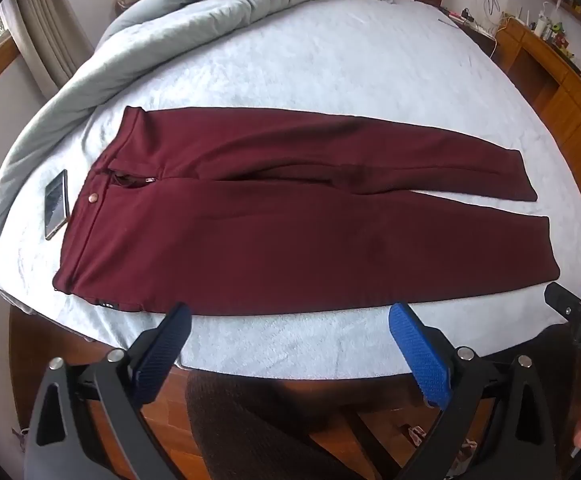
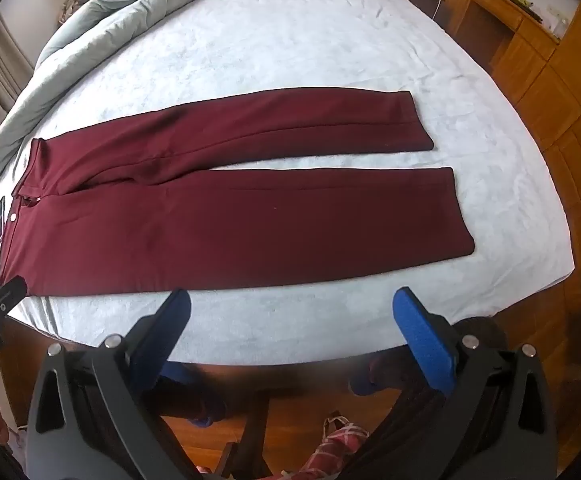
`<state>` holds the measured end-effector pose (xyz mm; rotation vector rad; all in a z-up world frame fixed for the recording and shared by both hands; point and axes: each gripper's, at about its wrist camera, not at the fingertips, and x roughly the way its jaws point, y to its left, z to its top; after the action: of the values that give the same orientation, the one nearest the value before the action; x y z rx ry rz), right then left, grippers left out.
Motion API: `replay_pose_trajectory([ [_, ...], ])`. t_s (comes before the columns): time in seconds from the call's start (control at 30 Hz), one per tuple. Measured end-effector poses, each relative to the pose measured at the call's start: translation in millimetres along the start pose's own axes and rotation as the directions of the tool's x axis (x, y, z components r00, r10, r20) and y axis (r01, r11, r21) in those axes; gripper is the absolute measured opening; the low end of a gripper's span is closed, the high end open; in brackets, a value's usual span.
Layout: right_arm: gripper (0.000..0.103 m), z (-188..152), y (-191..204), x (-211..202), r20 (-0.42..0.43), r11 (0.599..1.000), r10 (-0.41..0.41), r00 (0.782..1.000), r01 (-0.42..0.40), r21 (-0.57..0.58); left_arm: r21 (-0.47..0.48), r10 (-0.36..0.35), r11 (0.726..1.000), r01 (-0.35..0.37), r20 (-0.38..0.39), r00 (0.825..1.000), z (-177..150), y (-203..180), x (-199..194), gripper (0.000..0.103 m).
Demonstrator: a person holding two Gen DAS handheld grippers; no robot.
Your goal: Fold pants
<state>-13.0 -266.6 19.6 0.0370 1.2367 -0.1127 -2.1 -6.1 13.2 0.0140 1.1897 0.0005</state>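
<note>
Dark red pants (image 1: 290, 216) lie flat on the bed, waistband to the left, both legs stretched out to the right with a narrow gap between them. They show in the right wrist view (image 2: 230, 220) too. My left gripper (image 1: 290, 320) is open and empty, held just off the near edge of the near leg, toward the waist half. My right gripper (image 2: 290, 304) is open and empty, just off the near edge of the near leg, toward the cuffs. The right gripper also shows at the right edge of the left wrist view (image 1: 570, 308).
A phone (image 1: 56, 204) lies on the pale blue bed cover (image 1: 330, 80) just left of the waistband. A grey duvet (image 1: 170, 12) is bunched along the far left. Wooden cabinets (image 2: 550, 80) stand to the right. The bed's near edge (image 2: 290, 356) is just below the grippers.
</note>
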Motion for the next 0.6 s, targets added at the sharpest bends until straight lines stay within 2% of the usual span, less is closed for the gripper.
replay_pose_trajectory([
  [0.6,0.101,2.6,-0.9,-6.6,0.016,1.000,0.023,1.000,-0.023,0.013,-0.004,-0.005,1.000,0.005,0.032,0.999,3.5,3.7,-9.9,0.099],
])
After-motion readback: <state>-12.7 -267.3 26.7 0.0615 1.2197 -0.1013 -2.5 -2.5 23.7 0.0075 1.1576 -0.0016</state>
